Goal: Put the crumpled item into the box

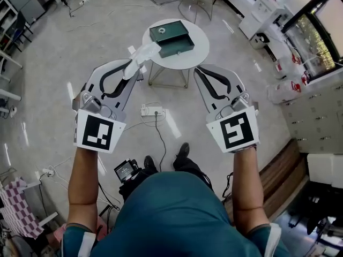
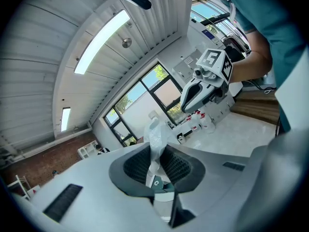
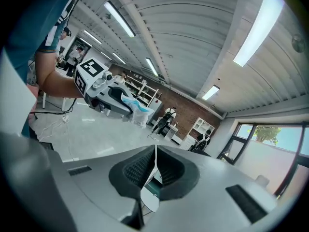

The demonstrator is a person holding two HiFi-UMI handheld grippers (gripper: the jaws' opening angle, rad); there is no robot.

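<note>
Over the table [image 1: 199, 40], outstretched left tongs [image 1: 134, 68] tight on crumpled item [image 1: 144, 54]; right tongs [image 1: 201, 70] closed.

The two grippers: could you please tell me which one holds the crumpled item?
The left gripper: the white crumpled item is pinched between its jaws, whereas the right gripper is shut on nothing.

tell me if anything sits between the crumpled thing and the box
Nothing visible does. The crumpled item, clamped in the left gripper, hangs at the table rim, with the green box just beyond it; the right gripper sits aside.
</note>
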